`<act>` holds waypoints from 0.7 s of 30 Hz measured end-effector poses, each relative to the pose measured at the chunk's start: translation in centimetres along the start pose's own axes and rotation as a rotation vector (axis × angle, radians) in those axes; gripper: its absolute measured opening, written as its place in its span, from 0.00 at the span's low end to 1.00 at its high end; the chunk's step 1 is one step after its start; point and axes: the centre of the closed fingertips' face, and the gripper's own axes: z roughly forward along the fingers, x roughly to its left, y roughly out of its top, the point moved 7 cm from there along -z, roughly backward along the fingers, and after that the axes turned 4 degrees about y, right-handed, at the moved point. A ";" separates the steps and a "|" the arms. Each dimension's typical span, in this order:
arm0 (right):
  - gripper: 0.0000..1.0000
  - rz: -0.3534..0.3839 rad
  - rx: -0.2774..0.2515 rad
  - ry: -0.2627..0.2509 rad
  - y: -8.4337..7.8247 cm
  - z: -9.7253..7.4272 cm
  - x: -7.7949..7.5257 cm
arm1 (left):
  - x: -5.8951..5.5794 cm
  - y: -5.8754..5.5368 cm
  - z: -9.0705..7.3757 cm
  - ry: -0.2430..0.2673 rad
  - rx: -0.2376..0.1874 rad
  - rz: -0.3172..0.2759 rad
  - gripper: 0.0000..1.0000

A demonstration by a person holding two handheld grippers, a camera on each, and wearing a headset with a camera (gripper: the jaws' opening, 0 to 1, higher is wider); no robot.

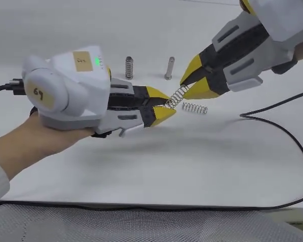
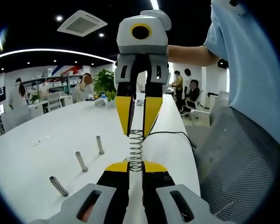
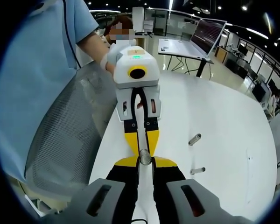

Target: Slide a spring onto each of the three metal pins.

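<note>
Spring [image 1: 177,96] at frame centre in the head view, in mid-air above the white bench [image 1: 141,166], slanting up to the right. Left gripper [image 1: 169,104] is closed on its lower end and right gripper [image 1: 183,88] on its upper end; both sets of jaws are nearly together, nothing else in them.

Risk, our judgement: with two grips on one spring, any pull apart or twist could stretch or kink the coils. Releasing one end under tension could flick it off the bench.

Around: loose spring [image 1: 194,107] lies on the bench just below the right jaws and could be knocked. Upper centre stand a pin already carrying a spring [image 1: 129,67] and a bare pin [image 1: 169,68], well apart from the grippers. Cable [image 1: 283,132] trails at right. The path to the bare pin looks open.
</note>
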 end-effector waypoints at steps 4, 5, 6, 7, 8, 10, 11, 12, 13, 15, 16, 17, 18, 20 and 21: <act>0.08 -0.014 0.002 0.004 0.4 0.2 0.1 | 0.0 0.0 0.0 -0.002 0.001 -0.002 0.02; 0.08 -0.016 0.004 0.004 0.4 0.2 0.1 | -0.1 0.0 0.0 -0.002 0.002 0.002 0.02; 0.08 -0.018 0.007 0.005 0.4 0.2 0.2 | -0.1 -0.1 0.0 -0.003 0.002 0.000 0.02; 0.08 -0.018 0.007 0.004 0.4 0.2 0.1 | -0.1 -0.1 0.0 -0.002 0.002 0.000 0.02; 0.08 -0.017 0.007 0.004 0.4 0.2 0.1 | -0.1 -0.1 0.0 -0.001 0.002 0.000 0.02; 0.08 -0.017 0.008 0.005 0.4 0.2 0.2 | -0.1 -0.1 0.0 -0.001 0.001 0.000 0.02; 0.08 -0.019 0.009 0.004 0.4 0.2 0.2 | -0.1 -0.1 0.0 -0.001 0.000 -0.001 0.02; 0.08 -0.019 0.010 0.005 0.4 0.2 0.2 | -0.1 -0.1 0.0 -0.002 0.001 -0.002 0.02; 0.08 -0.022 0.013 0.003 0.4 0.2 0.2 | -0.1 -0.1 0.0 -0.001 0.000 0.001 0.01; 0.08 -0.023 0.013 0.004 0.4 0.1 0.2 | -0.1 -0.1 0.1 -0.001 0.000 -0.003 0.01; 0.08 -0.024 0.015 0.002 0.4 0.1 0.2 | -0.1 0.0 0.1 0.000 -0.001 -0.002 0.01; 0.08 -0.024 0.015 0.003 0.4 0.1 0.2 | -0.1 0.0 0.1 0.000 -0.001 -0.003 0.01; 0.08 -0.022 0.014 0.003 0.4 0.1 0.2 | -0.1 0.0 0.0 0.000 -0.002 -0.002 0.01; 0.08 -0.020 0.016 0.005 0.4 0.1 0.2 | -0.1 0.0 0.0 -0.001 -0.003 -0.003 0.01; 0.08 -0.018 0.016 0.004 0.4 0.1 0.2 | -0.1 0.0 0.0 -0.001 -0.004 -0.001 0.01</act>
